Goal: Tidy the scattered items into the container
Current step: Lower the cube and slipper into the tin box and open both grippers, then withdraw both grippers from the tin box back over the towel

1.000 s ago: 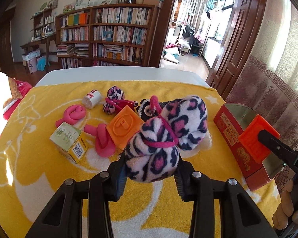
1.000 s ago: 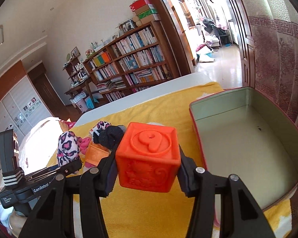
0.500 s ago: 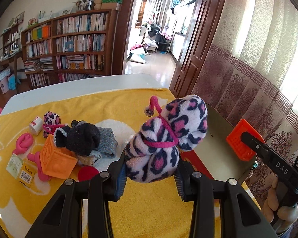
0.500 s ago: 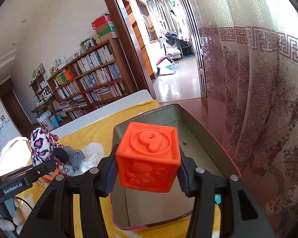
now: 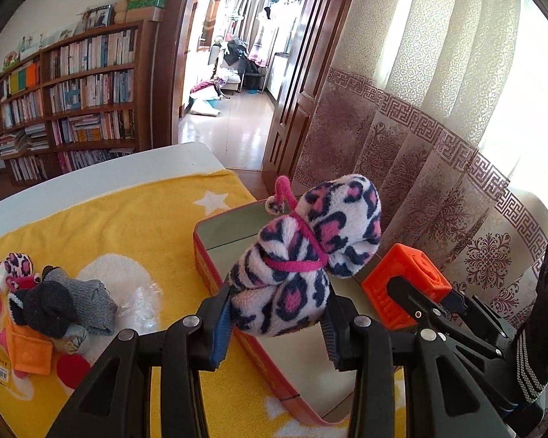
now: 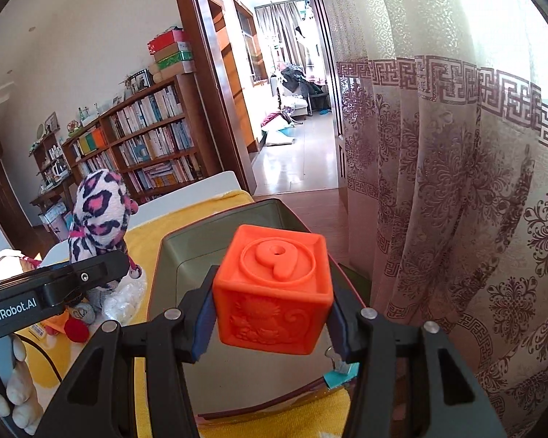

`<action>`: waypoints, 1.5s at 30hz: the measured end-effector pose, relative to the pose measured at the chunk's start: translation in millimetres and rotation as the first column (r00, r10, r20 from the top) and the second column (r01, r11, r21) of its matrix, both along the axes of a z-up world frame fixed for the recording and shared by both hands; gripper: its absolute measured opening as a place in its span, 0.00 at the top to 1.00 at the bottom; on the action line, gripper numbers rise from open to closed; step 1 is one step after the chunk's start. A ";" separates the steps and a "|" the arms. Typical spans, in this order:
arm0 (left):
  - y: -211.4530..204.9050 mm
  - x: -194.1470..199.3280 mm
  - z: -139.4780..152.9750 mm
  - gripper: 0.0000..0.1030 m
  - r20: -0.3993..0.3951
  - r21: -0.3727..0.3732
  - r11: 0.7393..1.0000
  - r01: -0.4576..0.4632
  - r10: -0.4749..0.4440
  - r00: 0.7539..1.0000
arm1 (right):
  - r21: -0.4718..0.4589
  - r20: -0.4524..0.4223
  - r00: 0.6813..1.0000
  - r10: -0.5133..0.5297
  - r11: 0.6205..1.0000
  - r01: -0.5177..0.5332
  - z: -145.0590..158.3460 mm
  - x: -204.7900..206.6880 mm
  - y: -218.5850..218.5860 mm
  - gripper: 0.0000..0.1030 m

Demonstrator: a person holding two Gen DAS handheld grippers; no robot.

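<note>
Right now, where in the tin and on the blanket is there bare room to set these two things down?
The red tin shows a bare floor inside its four walls. The yellow blanket is free between the tin's left wall and the white table edge. Crowded: the pile of grey socks, clear wrapper and orange block at left.

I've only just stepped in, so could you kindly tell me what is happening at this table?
A person is tidying scattered things into a red tin, one handheld gripper in each hand. The left gripper carries a pink spotted plush bundle over the tin, and its jaws are opening with the bundle between them. The right gripper holds an orange toy block above the empty tin. Socks and other small items lie on the yellow blanket.
</note>
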State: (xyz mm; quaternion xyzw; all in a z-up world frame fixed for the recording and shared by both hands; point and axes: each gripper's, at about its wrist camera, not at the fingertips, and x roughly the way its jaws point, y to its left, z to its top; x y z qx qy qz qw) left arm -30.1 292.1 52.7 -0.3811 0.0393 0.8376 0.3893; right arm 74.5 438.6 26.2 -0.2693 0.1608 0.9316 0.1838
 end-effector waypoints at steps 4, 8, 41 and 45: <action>13.2 3.2 0.4 0.21 -0.025 -0.001 1.000 0.020 -0.020 0.999 | -0.017 -0.022 1.000 -0.022 1.000 0.021 2.4 5.2 8.3 0.36; 12.1 4.1 2.8 0.21 -0.029 0.023 0.999 0.023 -0.023 0.999 | -0.023 -0.044 0.998 -0.045 0.999 0.044 7.5 10.2 12.4 0.33; -147.0 -28.0 -12.7 0.21 0.058 0.061 0.955 -0.289 0.286 0.957 | -0.007 -0.012 0.989 0.149 0.989 -0.149 16.1 -35.0 -77.4 0.27; -182.3 -33.9 -19.0 0.21 0.072 0.056 0.934 -0.352 0.348 0.935 | -0.007 -0.004 0.982 0.191 0.982 -0.191 16.4 -43.7 -98.6 0.27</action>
